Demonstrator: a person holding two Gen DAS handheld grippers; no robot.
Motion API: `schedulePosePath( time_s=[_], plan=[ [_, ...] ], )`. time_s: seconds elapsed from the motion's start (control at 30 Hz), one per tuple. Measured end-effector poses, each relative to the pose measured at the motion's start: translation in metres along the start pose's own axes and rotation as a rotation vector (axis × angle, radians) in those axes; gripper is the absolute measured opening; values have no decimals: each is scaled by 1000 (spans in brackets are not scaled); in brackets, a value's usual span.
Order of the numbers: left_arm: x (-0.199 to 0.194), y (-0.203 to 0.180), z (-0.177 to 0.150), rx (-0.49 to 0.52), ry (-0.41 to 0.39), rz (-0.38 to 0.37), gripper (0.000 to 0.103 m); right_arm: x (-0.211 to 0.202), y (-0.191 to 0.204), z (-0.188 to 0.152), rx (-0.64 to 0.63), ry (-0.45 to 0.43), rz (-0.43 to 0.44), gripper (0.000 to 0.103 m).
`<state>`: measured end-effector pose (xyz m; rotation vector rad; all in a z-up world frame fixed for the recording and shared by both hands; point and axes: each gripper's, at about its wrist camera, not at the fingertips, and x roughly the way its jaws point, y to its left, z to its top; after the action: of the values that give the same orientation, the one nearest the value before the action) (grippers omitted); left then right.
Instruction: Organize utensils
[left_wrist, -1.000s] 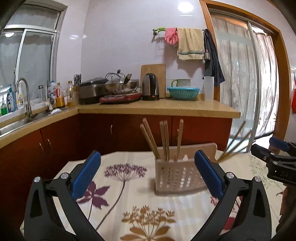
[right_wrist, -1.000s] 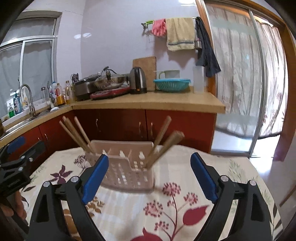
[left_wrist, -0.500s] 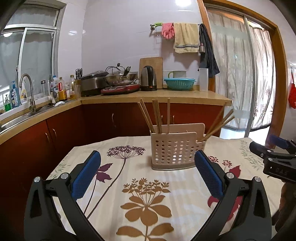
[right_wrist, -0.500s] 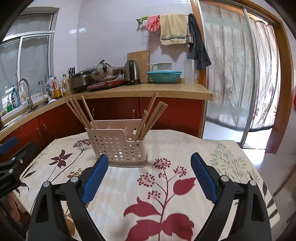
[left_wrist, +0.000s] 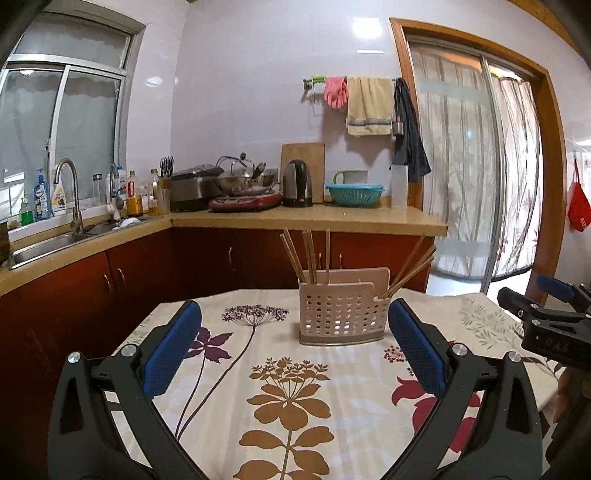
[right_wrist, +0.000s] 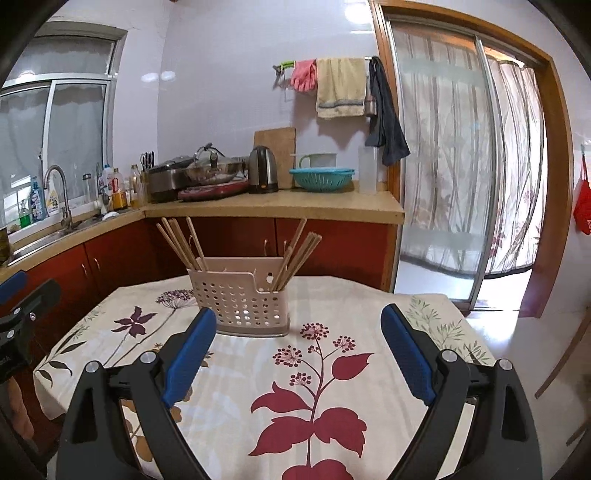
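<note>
Left wrist view: left gripper (left_wrist: 291, 345) gapes empty; right gripper (right_wrist: 297, 349) likewise; chopsticks (left_wrist: 308, 254) stand in the holder (left_wrist: 341, 317).

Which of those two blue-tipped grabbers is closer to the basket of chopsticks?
Hard to tell; about equal. The left gripper sits back from the utensil basket, which appears slightly to its right. The right gripper sits back too, with the basket to its left. Both are open and empty.
</note>
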<state>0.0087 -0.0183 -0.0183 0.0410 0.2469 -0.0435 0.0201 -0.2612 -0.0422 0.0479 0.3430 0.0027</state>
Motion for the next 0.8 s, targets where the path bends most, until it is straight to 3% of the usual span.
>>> schedulePosePath(
  time_s=[0.33, 0.8],
  plan=[
    [-21, -1, 0, -1, -35, -5, 99, -25, 5, 7, -8, -52, 13, 88],
    [-27, -4, -4, -1, -38, -8, 99, -26, 9, 4, -7, -48, 14, 88]
  ],
)
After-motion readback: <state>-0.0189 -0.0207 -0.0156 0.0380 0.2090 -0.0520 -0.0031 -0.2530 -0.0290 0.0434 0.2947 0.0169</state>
